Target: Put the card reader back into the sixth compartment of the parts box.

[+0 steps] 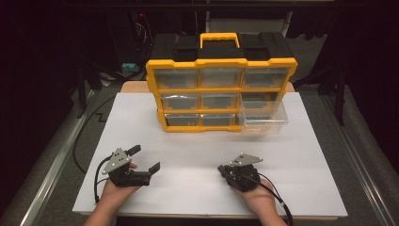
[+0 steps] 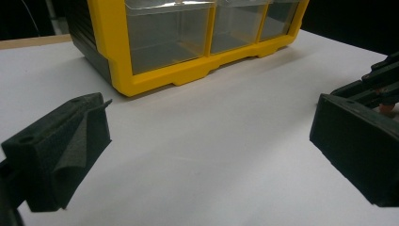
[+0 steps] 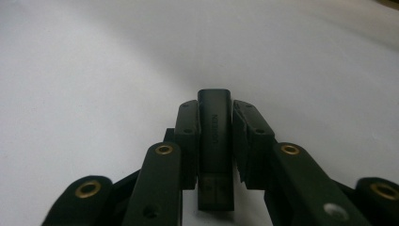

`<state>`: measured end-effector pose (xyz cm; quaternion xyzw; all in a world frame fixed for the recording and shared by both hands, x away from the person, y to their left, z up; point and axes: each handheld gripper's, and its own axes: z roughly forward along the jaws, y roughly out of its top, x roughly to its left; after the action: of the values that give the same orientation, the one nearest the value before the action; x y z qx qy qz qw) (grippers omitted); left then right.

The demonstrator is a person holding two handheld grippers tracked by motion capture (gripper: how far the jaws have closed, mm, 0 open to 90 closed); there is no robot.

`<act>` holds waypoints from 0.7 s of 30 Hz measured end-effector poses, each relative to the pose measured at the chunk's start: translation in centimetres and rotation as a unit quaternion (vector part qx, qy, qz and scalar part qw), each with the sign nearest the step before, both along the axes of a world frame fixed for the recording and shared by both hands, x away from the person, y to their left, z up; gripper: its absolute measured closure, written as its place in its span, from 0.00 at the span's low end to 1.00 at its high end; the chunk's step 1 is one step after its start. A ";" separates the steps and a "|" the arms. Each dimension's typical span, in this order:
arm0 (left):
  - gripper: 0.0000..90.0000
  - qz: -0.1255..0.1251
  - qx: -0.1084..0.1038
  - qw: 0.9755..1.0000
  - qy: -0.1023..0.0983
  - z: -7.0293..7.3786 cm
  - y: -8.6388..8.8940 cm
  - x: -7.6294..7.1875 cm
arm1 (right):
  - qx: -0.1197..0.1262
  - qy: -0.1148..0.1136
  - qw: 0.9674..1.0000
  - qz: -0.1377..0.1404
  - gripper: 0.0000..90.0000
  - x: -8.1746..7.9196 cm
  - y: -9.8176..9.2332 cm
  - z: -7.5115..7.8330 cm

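Two views differ: right gripper [image 3: 215,136] jaws clamp a dark adapter [image 3: 215,141]; left gripper [image 2: 207,155] jaws gape wide.

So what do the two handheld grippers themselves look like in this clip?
Both are black. The left gripper has blocky foam-like pads; the right gripper has slim linkage arms with brass-coloured rivets. Each carries a grey three-cornered plate and trails a black cable. No sleeves are visible.
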<state>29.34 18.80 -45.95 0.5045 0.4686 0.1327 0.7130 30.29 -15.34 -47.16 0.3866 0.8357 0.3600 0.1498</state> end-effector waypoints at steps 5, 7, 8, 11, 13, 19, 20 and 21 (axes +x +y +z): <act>0.00 0.001 -0.002 1.000 -0.001 0.0 0.1 0.0 | -0.003 -0.005 1.000 0.005 0.83 0.0 0.0 0.1; 0.00 0.001 -0.002 1.000 -0.001 0.1 0.1 0.0 | -0.006 -0.008 1.000 0.010 0.83 0.0 0.1 0.1; 0.00 0.001 -0.002 1.000 -0.002 0.1 0.1 0.0 | -0.006 -0.010 1.000 0.012 0.83 -0.1 0.1 0.1; 0.00 0.001 -0.003 1.000 -0.002 0.1 0.1 0.0 | -0.010 -0.014 1.000 0.017 0.83 -0.2 0.1 0.3; 0.00 0.001 -0.004 1.000 -0.002 0.1 0.1 -0.1 | -0.010 -0.017 1.000 0.018 0.83 -0.2 0.0 0.4; 0.00 -0.002 -0.002 1.000 -0.005 0.1 0.0 -0.1 | -0.010 -0.021 0.999 0.026 0.83 -0.4 -0.5 0.8; 0.00 -0.001 -0.003 1.000 -0.004 0.1 0.0 -0.1 | -0.009 -0.022 0.999 0.029 0.83 -0.4 -0.5 0.9; 0.00 -0.001 -0.003 1.000 -0.004 0.0 0.0 -0.1 | -0.011 -0.025 0.999 0.031 0.83 -0.4 -0.6 0.9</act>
<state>29.27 18.81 -45.90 0.5021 0.4657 0.1326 0.7166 29.85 -15.93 -46.22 0.3499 0.8471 0.3649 0.1639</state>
